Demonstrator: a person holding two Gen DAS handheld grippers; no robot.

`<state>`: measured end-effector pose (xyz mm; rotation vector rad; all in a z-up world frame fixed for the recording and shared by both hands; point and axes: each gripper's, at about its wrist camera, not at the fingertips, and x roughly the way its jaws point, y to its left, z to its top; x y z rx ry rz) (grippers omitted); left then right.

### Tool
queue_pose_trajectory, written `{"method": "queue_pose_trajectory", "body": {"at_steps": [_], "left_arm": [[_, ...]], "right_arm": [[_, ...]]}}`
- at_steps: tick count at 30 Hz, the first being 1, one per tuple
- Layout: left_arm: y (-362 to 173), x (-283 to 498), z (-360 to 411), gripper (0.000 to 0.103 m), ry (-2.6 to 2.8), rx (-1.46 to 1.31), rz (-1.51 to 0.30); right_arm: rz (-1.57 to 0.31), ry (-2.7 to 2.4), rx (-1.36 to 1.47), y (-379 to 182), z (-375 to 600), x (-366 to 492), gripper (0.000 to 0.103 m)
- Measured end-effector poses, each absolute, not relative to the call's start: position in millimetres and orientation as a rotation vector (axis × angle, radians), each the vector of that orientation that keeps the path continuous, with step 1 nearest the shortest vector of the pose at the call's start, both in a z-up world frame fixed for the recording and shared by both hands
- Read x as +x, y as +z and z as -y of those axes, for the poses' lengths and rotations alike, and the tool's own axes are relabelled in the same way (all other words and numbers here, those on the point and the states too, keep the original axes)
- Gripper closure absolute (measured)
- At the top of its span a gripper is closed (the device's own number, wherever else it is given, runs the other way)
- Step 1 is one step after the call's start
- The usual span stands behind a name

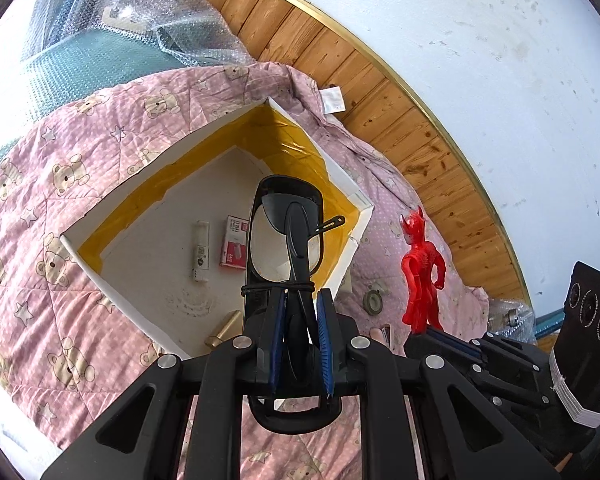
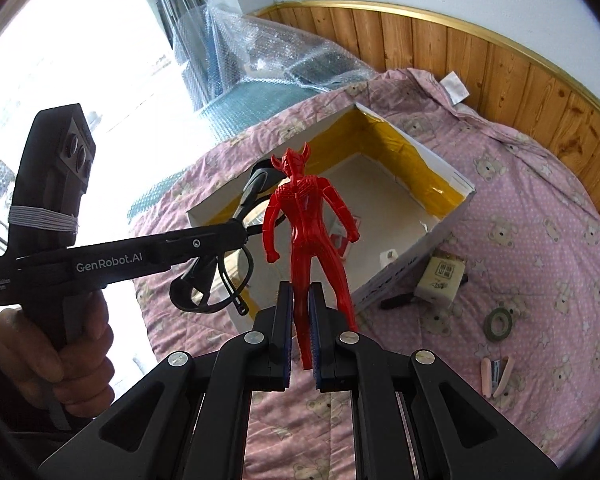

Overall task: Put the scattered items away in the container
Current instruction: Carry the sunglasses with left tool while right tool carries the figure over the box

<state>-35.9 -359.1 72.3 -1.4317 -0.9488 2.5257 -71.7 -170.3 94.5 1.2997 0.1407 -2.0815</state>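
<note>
My left gripper (image 1: 300,320) is shut on folded black glasses (image 1: 286,232), holding them over the white box (image 1: 342,168) with yellow tape inside. In the box lie a white tube (image 1: 201,252), a small red-and-white pack (image 1: 233,248) and a gold cylinder (image 1: 222,334). My right gripper (image 2: 300,320) is shut on one leg of an upright red toy figure (image 2: 306,220), above the box's near wall (image 2: 404,276). From the right wrist view, the left gripper (image 2: 242,234) and glasses (image 2: 256,179) sit left of the figure. The figure (image 1: 420,276) also shows right of the box.
On the pink bear-print quilt (image 2: 540,240) right of the box lie a white block (image 2: 440,278), a black item (image 2: 396,301), a tape roll (image 2: 499,323) and a pink stapler (image 2: 498,376). Bubble wrap (image 2: 268,52) is piled behind. A hand (image 2: 72,352) holds the left gripper's handle.
</note>
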Motion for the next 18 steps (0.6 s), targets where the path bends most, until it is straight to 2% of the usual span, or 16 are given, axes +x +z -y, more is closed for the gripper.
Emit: {"method": "queue_pose_trajectory", "body": {"at_steps": [18], "left_arm": [[44.2,-71.6,389.9,0.087,2.541,-1.517,0.974]], "right_arm": [[-0.170,-2.036,1.315,80.0,212.2,-130.8,0.095]]}}
